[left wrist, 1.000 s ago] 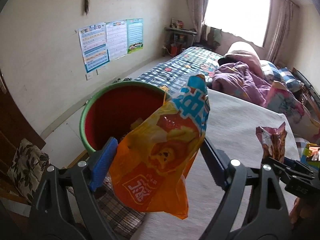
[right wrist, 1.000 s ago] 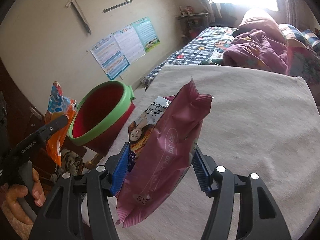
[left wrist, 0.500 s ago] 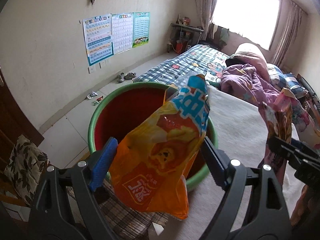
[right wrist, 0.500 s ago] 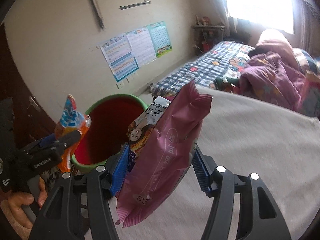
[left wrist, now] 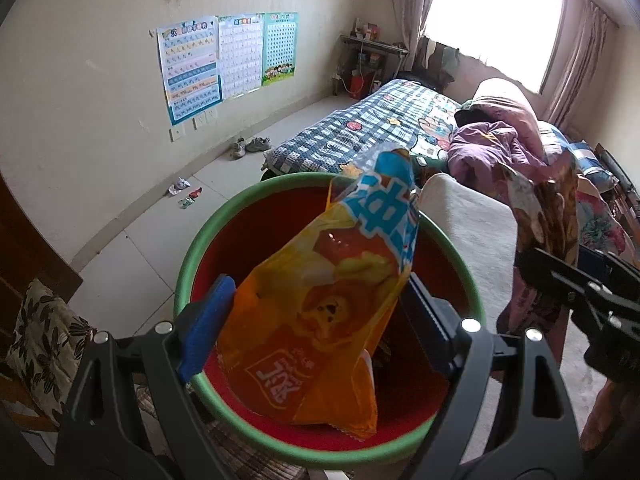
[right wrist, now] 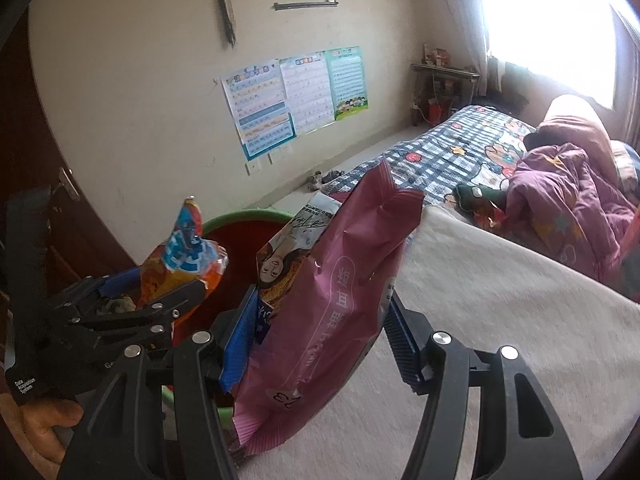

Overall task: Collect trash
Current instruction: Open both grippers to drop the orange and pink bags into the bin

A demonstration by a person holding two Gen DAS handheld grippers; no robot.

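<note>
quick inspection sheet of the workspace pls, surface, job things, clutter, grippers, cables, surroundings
surface: beige blanket, bare where seen
job's things: orange snack bag over the red bin; pink wrapper beside the bin
clutter: scraps and shoes on the floor
grippers: left gripper clamps the orange bag; right gripper clamps the pink wrapper
cables: nothing seen
surroundings: wall posters, checked bed, window

An orange snack bag (left wrist: 320,312) with a blue top is held upright at the frame's centre, above the open red bin (left wrist: 224,240) with its green rim. A pink packet (right wrist: 332,312) and a printed wrapper (right wrist: 288,252) behind it are held upright at centre frame, right of the bin.
</note>
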